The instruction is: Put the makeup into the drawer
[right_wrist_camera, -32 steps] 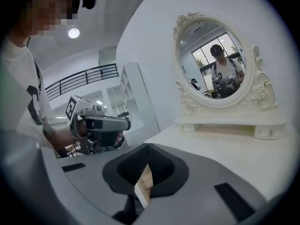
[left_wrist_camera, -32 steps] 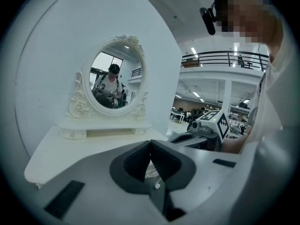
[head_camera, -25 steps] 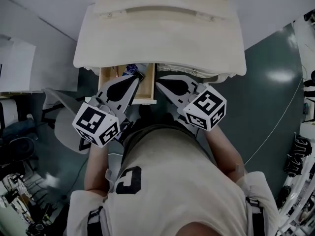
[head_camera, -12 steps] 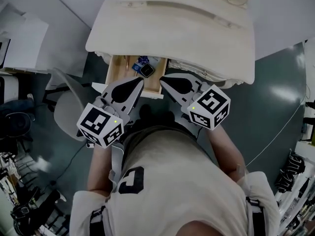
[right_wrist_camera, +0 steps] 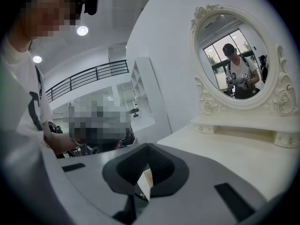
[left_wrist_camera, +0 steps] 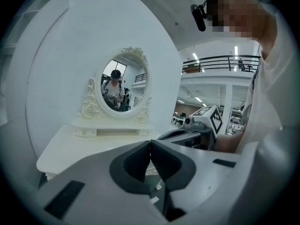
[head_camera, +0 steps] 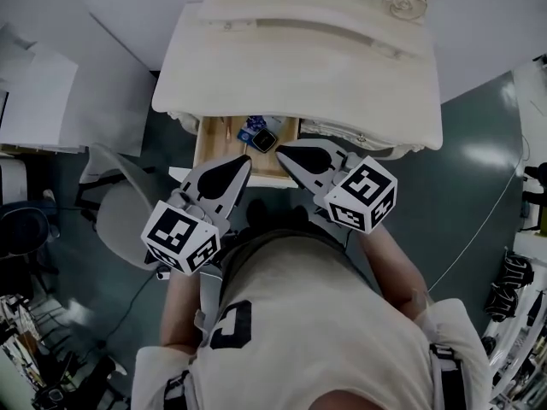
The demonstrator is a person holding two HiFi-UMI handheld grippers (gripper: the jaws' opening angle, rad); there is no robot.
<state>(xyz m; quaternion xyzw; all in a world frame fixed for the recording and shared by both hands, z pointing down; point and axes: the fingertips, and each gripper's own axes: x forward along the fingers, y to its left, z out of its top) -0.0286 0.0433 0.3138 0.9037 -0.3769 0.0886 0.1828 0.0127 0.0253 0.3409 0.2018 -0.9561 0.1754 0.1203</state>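
Note:
A cream dressing table point(head_camera: 299, 67) has a wooden drawer point(head_camera: 215, 140) pulled out toward me. Inside lie makeup items: a blue-patterned piece point(head_camera: 250, 127) and a black compact point(head_camera: 266, 141). My left gripper point(head_camera: 245, 161) hovers over the drawer's front edge, jaws shut and empty. My right gripper point(head_camera: 280, 149) is beside it at the drawer's right front corner, also shut with nothing in it. In the left gripper view the left gripper point(left_wrist_camera: 150, 142) has its pads touching. In the right gripper view the right gripper point(right_wrist_camera: 147, 147) is closed too, with the drawer's corner below it.
An oval mirror point(left_wrist_camera: 123, 83) in a carved frame stands at the back of the table top; the right gripper view shows the mirror point(right_wrist_camera: 234, 60) too. A grey chair point(head_camera: 120, 220) sits on the dark floor at my left. A white desk point(head_camera: 43, 101) is further left.
Both grippers have drawn back toward me, from over the drawer's contents to its front edge. The makeup inside the drawer now shows more fully.

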